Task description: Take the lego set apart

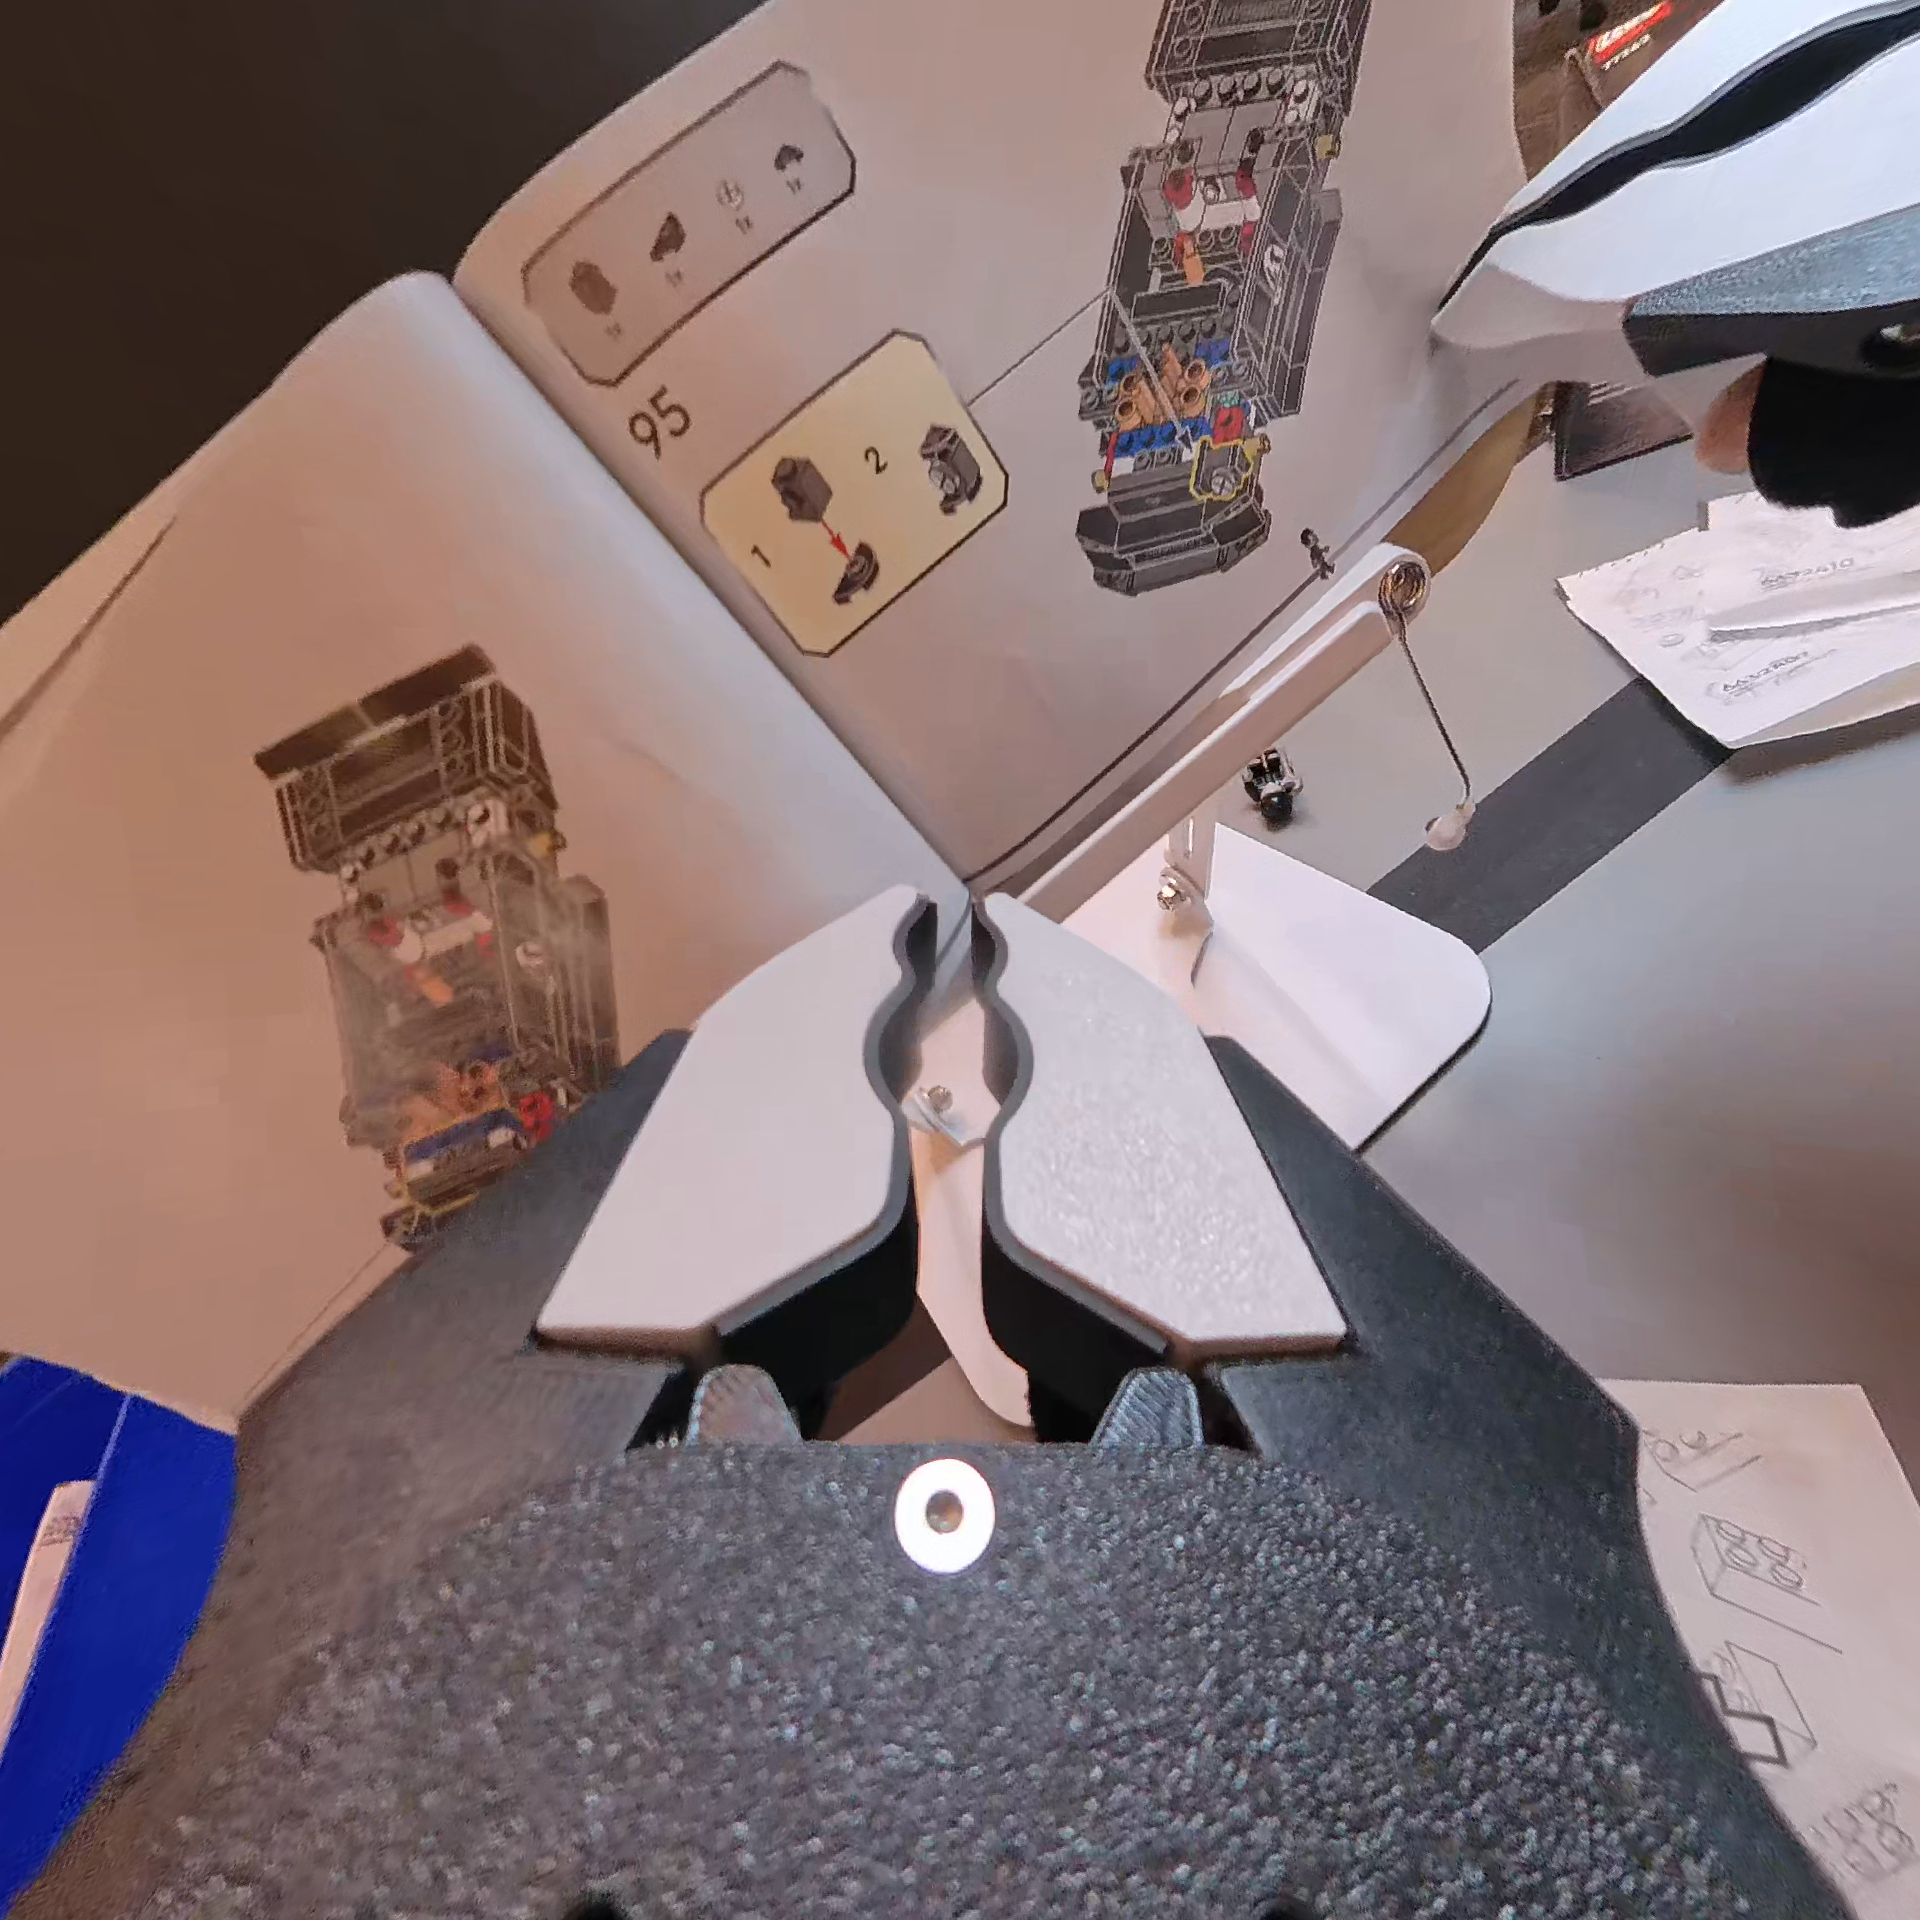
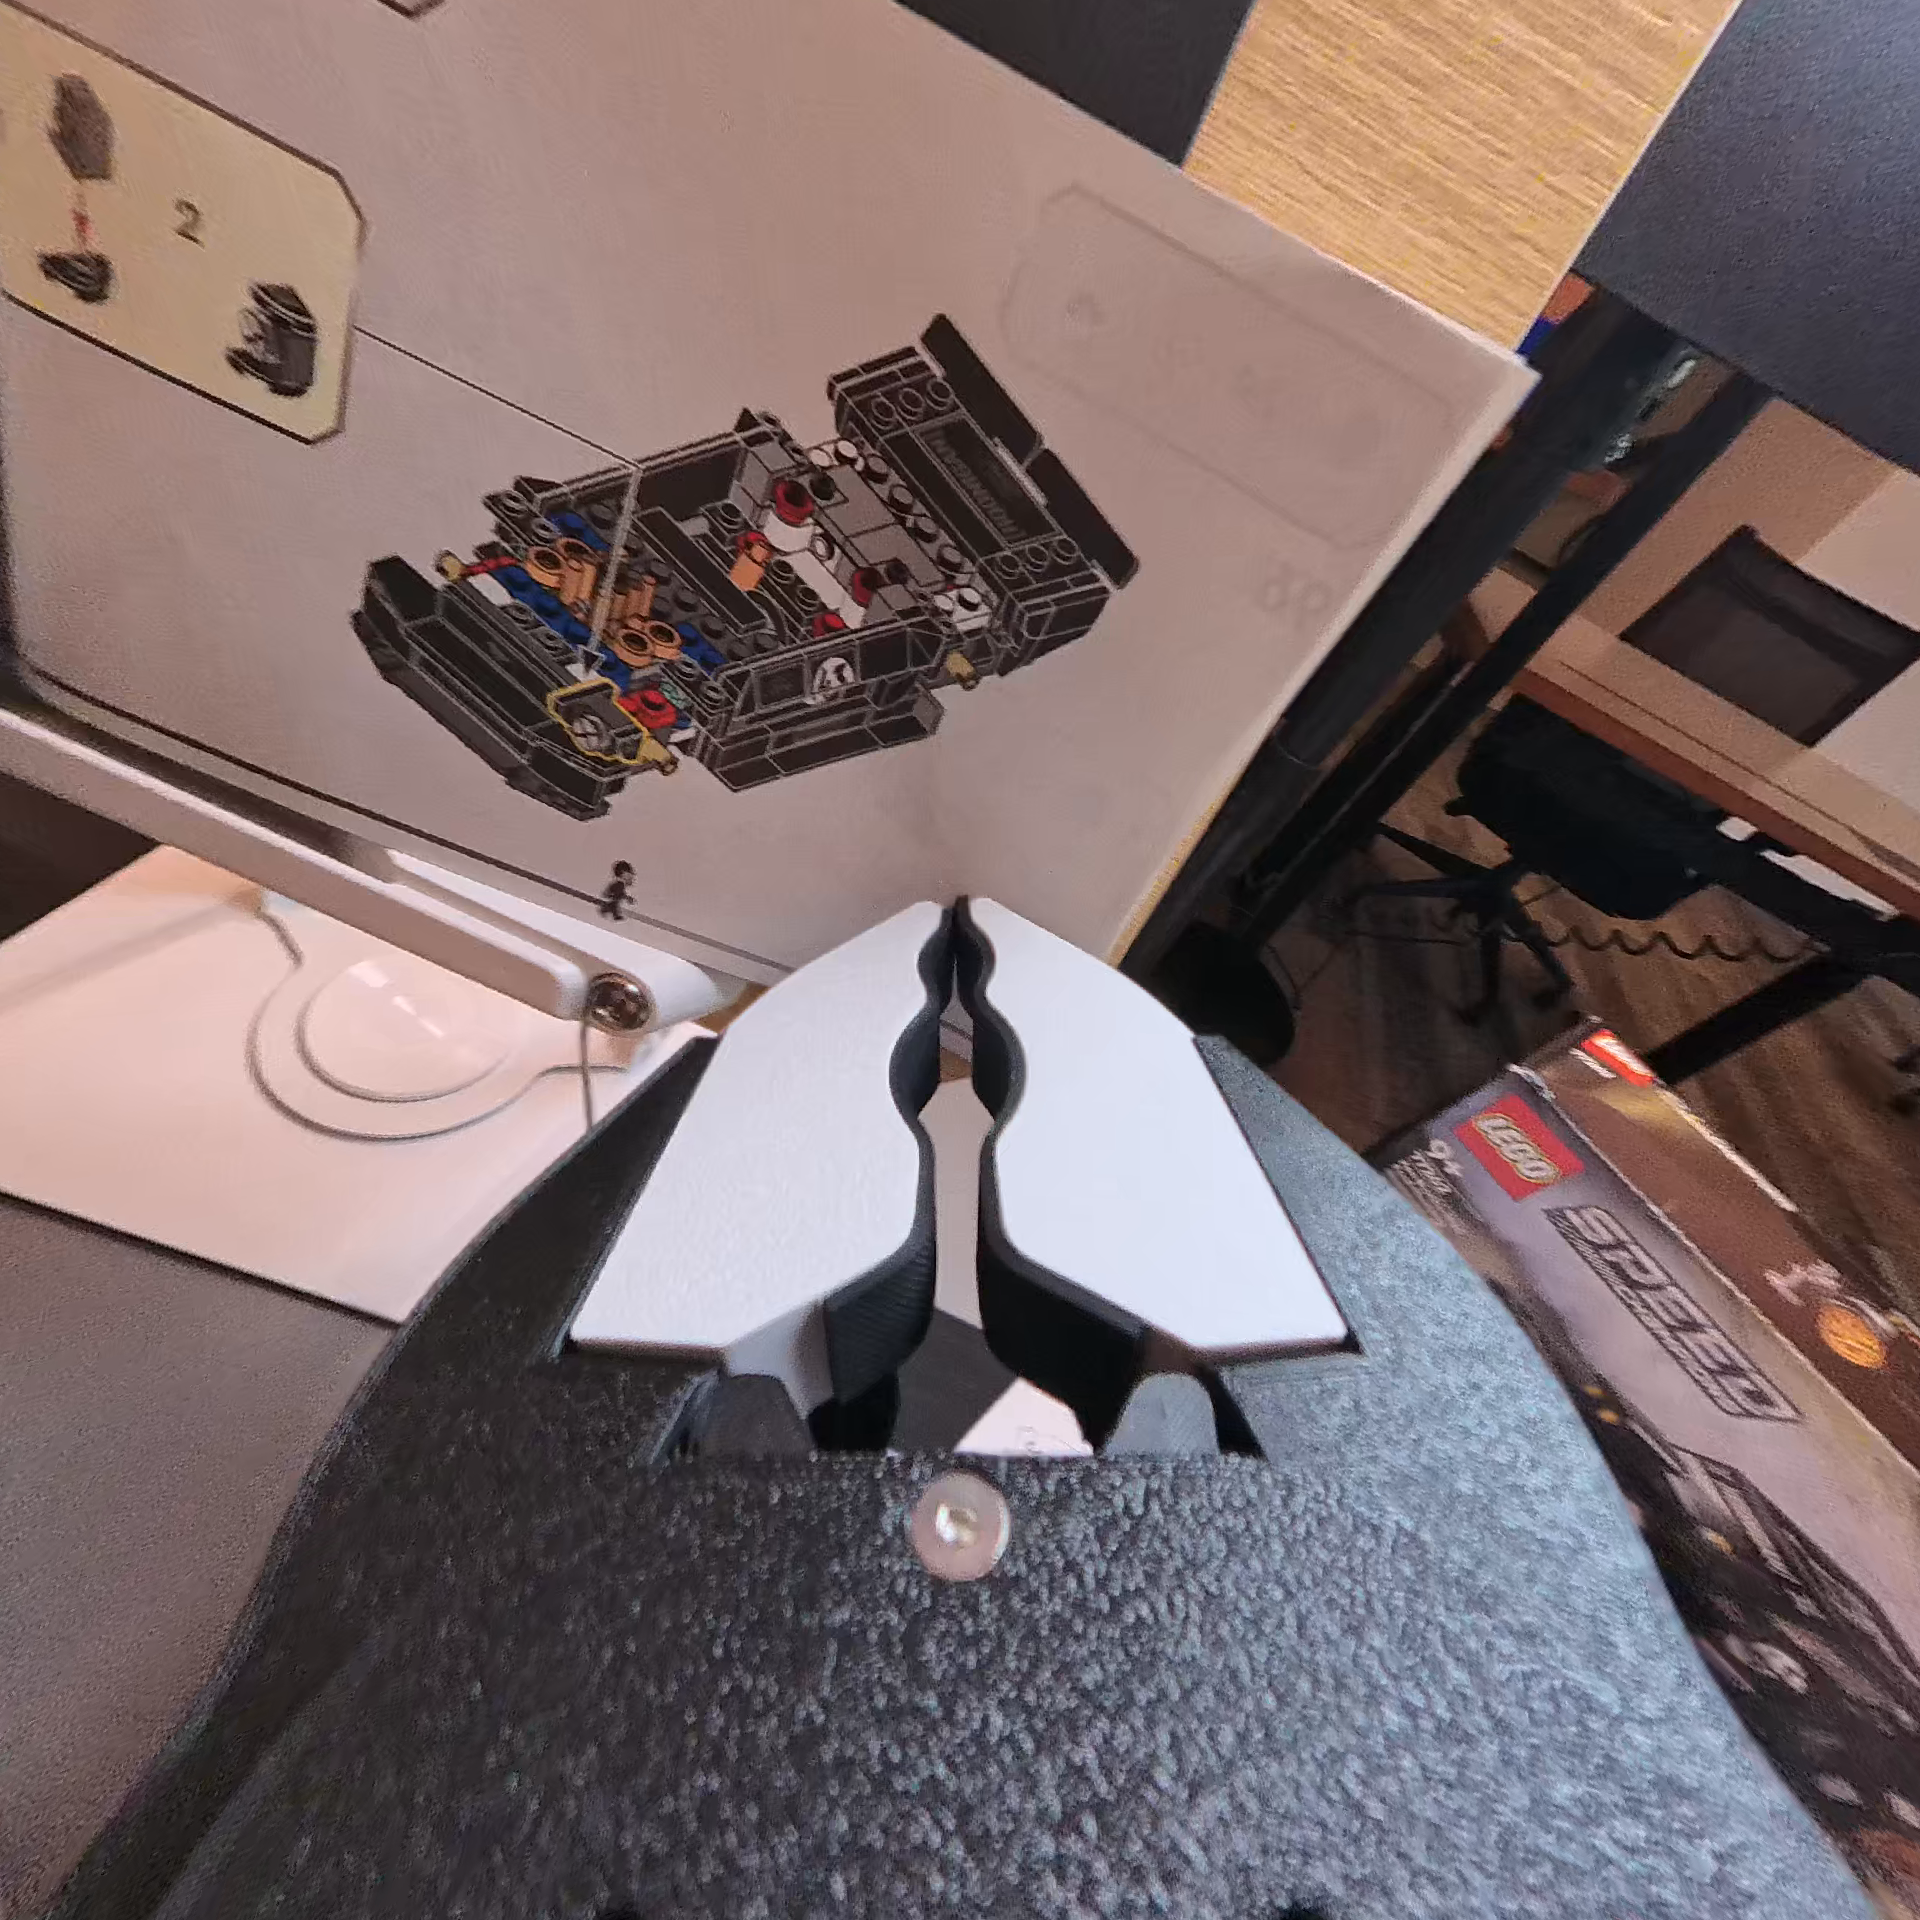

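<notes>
In the left wrist view, the left gripper (image 1: 956, 914) had its white fingers (image 1: 769, 1122) drawn nearly together, a thin gap at the tips, nothing between them. They pointed at the lower spine of an open instruction booklet (image 1: 644, 582) propped on a white metal stand (image 1: 1340, 987). The booklet's pages bore printed drawings of a black brick-built car, parts call-outs and step numbers. A small dark piece (image 1: 1273, 779) sat on the grey surface (image 1: 1662, 1091) behind the stand; whether it belonged to the lego set could not be told. The right gripper (image 1: 1704, 208) showed at the upper right, a person's hand (image 1: 1787, 436) beneath it. Loose printed sheets (image 1: 1766, 644) lay near it, another sheet (image 1: 1745, 1621) with brick sketches at the lower right, and a blue object (image 1: 94, 1558) at the lower left.

In the right wrist view, the right gripper (image 2: 958, 914) had its fingers (image 2: 790, 1143) almost touching at the tips, empty. They faced the booklet's right page (image 2: 727, 582) with the car drawing. The stand's base (image 2: 208, 1122) lay to the left. A branded lego box (image 2: 1662, 1299) lay at the right. No assembled model showed in either view.
</notes>
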### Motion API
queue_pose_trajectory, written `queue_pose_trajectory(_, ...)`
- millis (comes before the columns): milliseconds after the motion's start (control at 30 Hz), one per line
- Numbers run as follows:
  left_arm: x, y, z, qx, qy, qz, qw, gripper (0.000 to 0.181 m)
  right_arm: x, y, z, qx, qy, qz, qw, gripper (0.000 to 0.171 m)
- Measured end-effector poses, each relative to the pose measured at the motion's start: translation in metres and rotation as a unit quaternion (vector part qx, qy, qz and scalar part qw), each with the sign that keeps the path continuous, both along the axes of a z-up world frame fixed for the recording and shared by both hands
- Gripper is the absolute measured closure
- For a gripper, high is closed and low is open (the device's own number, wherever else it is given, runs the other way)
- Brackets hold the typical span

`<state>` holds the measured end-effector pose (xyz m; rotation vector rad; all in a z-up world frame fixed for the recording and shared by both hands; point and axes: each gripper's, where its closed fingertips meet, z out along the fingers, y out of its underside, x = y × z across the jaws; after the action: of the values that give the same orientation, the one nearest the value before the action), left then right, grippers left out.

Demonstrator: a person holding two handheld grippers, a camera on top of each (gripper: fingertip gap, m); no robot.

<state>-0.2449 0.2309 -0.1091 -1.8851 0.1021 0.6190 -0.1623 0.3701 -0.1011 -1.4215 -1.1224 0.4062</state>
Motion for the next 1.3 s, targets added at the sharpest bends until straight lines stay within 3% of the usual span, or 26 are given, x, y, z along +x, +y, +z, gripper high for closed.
queue_pose_trajectory(167, 0.000, -0.007, -0.003, 0.006, -0.011, -0.006, 1.000, 0.172, 0.001, 0.003, 0.001, -0.039, 0.022, 0.018, 0.999, 0.170)
queue_pose_trajectory(267, 0.000, -0.006, -0.004, 0.004, -0.006, -0.010, 1.000, 0.171, -0.002, -0.002, 0.009, -0.064, 0.044, 0.043, 0.996, 0.128)
queue_pose_trajectory(333, 0.000, -0.006, -0.004, 0.003, -0.006, -0.012, 1.000, 0.171, -0.002, 0.001, 0.016, -0.073, 0.058, 0.045, 0.995, 0.112)
queue_pose_trajectory(367, 0.000, -0.006, -0.004, 0.003, -0.008, -0.012, 1.000, 0.171, -0.001, 0.005, 0.019, -0.076, 0.061, 0.036, 0.995, 0.094)
queue_pose_trajectory(533, 0.000, -0.006, -0.005, 0.004, -0.012, -0.018, 1.000, 0.170, -0.004, 0.014, 0.024, -0.103, 0.067, 0.043, 0.992, 0.083)
queue_pose_trajectory(600, 0.000, -0.006, -0.005, 0.004, -0.011, -0.019, 1.000, 0.170, -0.010, 0.014, 0.021, -0.125, 0.066, 0.064, 0.988, 0.088)
queue_pose_trajectory(667, 0.001, -0.006, -0.004, 0.004, -0.013, -0.022, 1.000, 0.170, -0.015, 0.013, 0.018, -0.151, 0.066, 0.087, 0.982, 0.108)
queue_pose_trajectory(767, 0.002, -0.007, -0.003, 0.002, -0.007, -0.024, 1.000, 0.170, -0.011, 0.017, 0.021, -0.178, 0.094, 0.098, 0.975, 0.120)
queue_pose_trajectory(867, 0.000, -0.009, -0.003, -0.001, -0.002, -0.024, 1.000, 0.169, 0.002, 0.025, 0.022, -0.184, 0.124, 0.097, 0.970, 0.149)
queue_pose_trajectory(1000, -0.008, -0.012, -0.004, -0.005, 0.003, -0.014, 1.000, 0.169, 0.012, 0.028, 0.021, -0.182, 0.130, 0.103, 0.969, 0.168)
queue_pose_trajectory(1200, -0.033, -0.023, 0.001, -0.001, 0.003, 0.013, 1.000, 0.172, 0.022, 0.041, 0.024, -0.169, 0.139, 0.079, 0.972, 0.169)
queue_pose_trajectory(1300, -0.035, -0.022, 0.003, -0.005, 0.011, 0.003, 1.000, 0.174, 0.023, 0.041, 0.020, -0.167, 0.133, 0.083, 0.973, 0.159)
